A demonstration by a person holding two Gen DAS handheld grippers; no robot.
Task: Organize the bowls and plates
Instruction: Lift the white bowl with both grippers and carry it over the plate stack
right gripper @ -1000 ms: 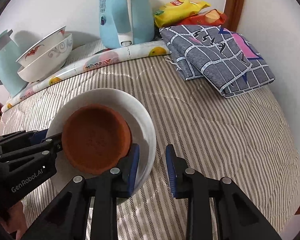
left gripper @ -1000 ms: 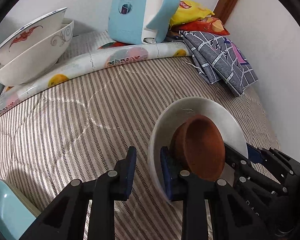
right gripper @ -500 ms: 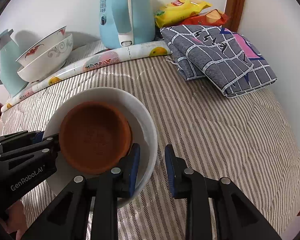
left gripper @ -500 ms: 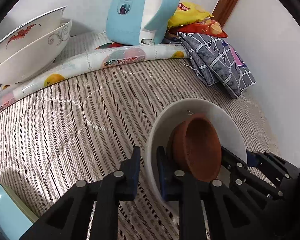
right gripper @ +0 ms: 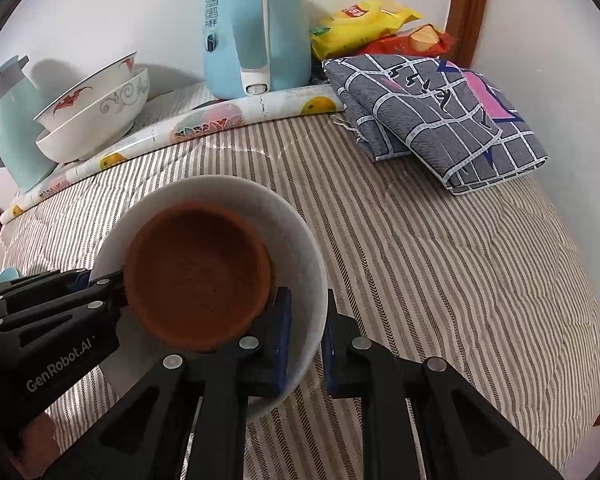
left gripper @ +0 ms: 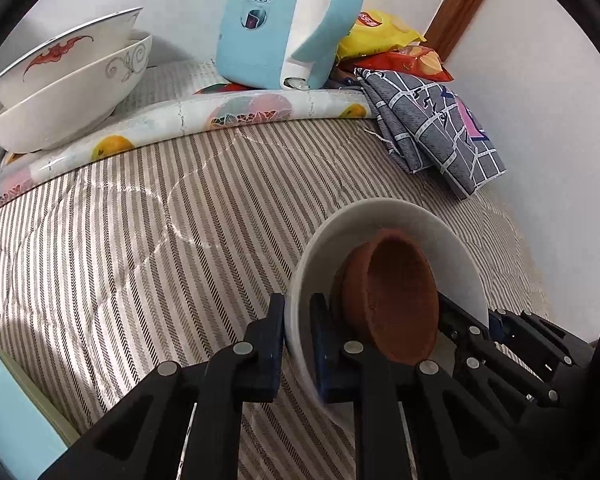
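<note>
The left gripper (left gripper: 297,344) is clamped on the rim of the white bowl (left gripper: 364,220), 1 pad outside the wall and 1 inside. The right gripper (right gripper: 305,344) pinches the opposite rim of the same bowl in the same way; its jaws have just been closing onto that rim. Between the 2 grippers the white bowl sits tilted over the striped quilt (right gripper: 440,264), and the brown bowl (right gripper: 198,284) lies nested inside it, leaning against the inner wall near the left gripper's inner pad.

Far ahead of both grippers, to their left, 2 patterned bowls (left gripper: 66,92) are stacked 1 inside the other on a fruit-printed mat (left gripper: 204,114). Straight ahead on that mat stands a pale blue kettle (right gripper: 256,28). Ahead and to the right lie a folded grey checked cloth (right gripper: 436,116) and snack bags (right gripper: 364,20) against the wall.
</note>
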